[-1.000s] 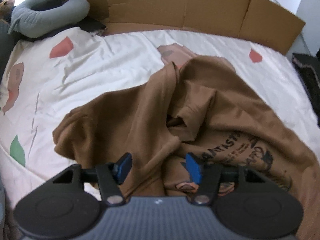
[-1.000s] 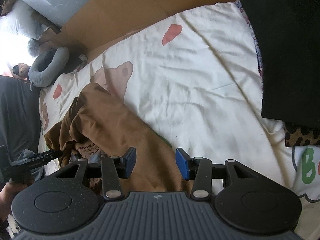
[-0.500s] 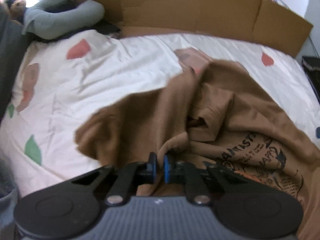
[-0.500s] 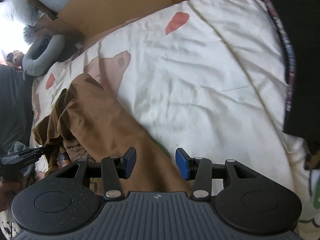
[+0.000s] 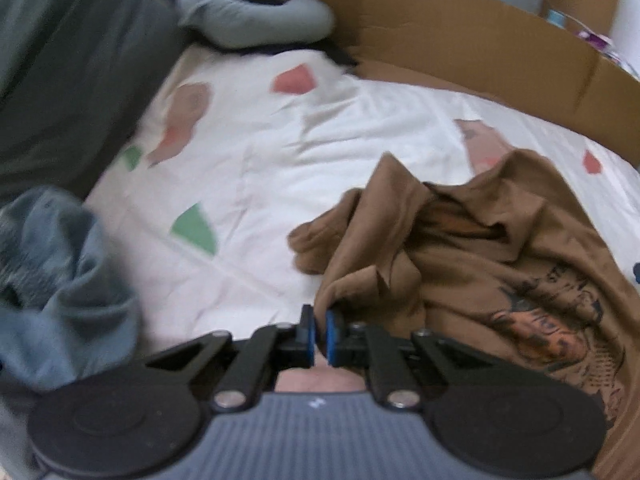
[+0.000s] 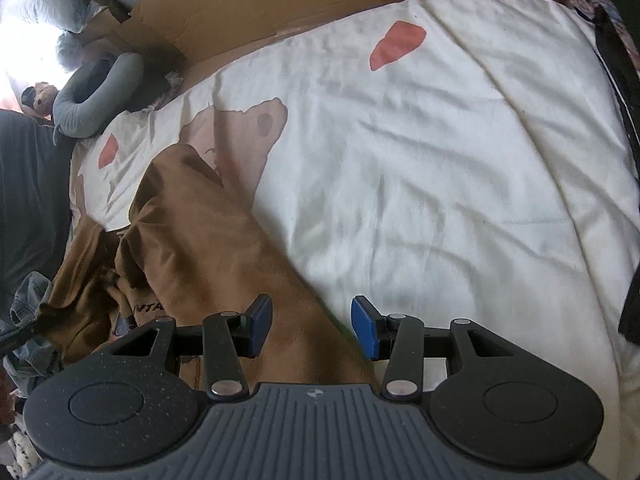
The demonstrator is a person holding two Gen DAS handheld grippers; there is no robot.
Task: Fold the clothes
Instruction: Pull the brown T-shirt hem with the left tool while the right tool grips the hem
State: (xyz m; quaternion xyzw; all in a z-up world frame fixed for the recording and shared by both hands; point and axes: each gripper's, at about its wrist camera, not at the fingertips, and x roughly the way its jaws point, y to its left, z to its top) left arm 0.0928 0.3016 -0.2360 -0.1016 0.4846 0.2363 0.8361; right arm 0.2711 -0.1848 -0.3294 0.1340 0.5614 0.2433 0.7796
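A crumpled brown T-shirt (image 5: 472,248) with a dark printed graphic lies on the white patterned bedsheet (image 5: 280,168). My left gripper (image 5: 318,334) is shut on a fold of the shirt's edge, which bunches up from between its blue pads. In the right wrist view the same brown T-shirt (image 6: 208,240) runs from the left down under my right gripper (image 6: 312,326). That gripper hangs open just above the cloth, near the shirt's right edge, with nothing pinched between its fingers.
Cardboard walls (image 5: 460,40) line the bed's far side. A grey curved pillow (image 5: 248,20) lies at the head. Blue-grey cloth (image 5: 60,280) is heaped at the left, with dark fabric (image 5: 68,80) beside it. Dark clothes (image 6: 624,80) lie along the right edge.
My left gripper closed on a fold of the brown shirt and pulled it away, lifting slightly; the shirt now sits right of the jaws. The right gripper drifted lower over the shirt, still open.
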